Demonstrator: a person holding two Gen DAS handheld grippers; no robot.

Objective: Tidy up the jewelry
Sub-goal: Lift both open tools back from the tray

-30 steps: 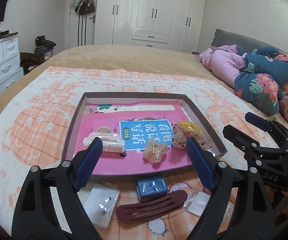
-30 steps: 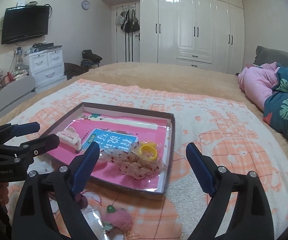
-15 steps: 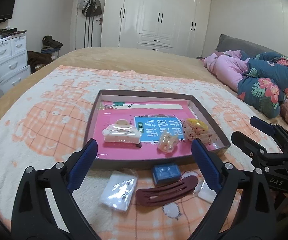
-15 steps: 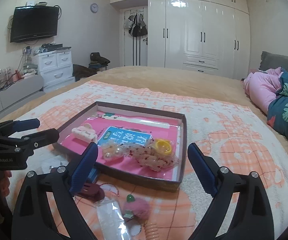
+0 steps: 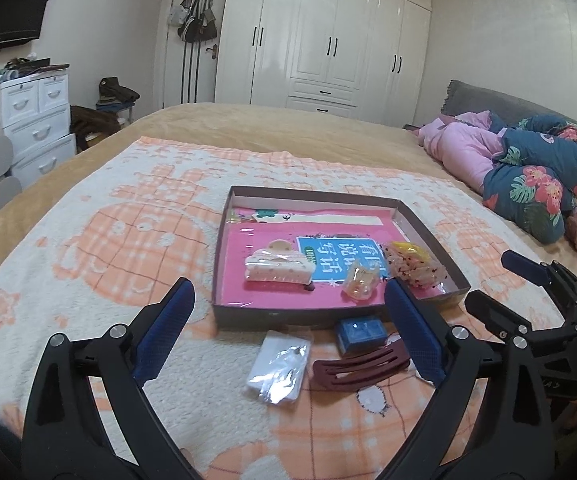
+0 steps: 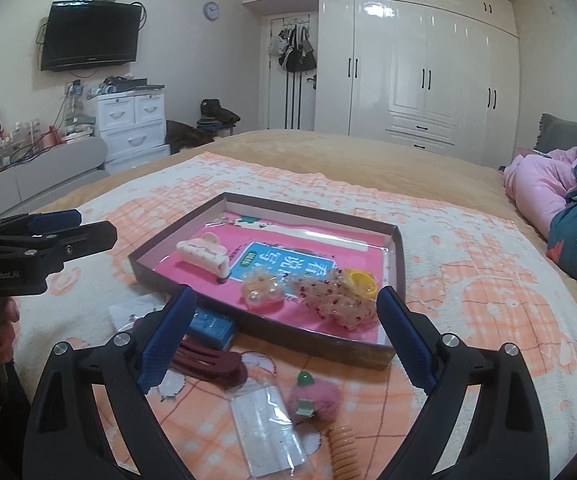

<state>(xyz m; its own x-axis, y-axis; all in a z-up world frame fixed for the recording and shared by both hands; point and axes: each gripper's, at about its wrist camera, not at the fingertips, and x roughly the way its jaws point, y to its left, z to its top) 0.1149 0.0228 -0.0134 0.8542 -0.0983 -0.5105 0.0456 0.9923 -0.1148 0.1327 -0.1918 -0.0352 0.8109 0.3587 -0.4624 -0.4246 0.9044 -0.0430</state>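
A shallow brown box (image 5: 330,199) (image 6: 312,210) with a pink lining lies on the blanket. In it are a cream claw clip (image 5: 278,267) (image 6: 203,255), a clear beaded piece (image 5: 360,283) (image 6: 261,291), a speckled scrunchie (image 6: 334,298) and a yellow ring (image 6: 362,282). In front of the box lie a blue case (image 5: 361,331) (image 6: 211,327), a maroon hair clip (image 5: 360,368) (image 6: 208,362), a clear packet (image 5: 278,367) (image 6: 268,426) and a pink pompom clip (image 6: 314,400). My left gripper (image 5: 286,336) and right gripper (image 6: 282,338) are open, empty and held above these loose items.
The bed carries an orange and white blanket (image 5: 128,240). Pink and floral bedding (image 5: 528,168) is piled at the right. White drawers (image 6: 134,128) stand left of the bed, wardrobes (image 6: 428,72) behind. An orange coil tie (image 6: 342,448) lies near the pompom.
Both grippers have drawn back toward me and risen, so the box looks farther away and more loose items show in front of it. Both stay open and empty.
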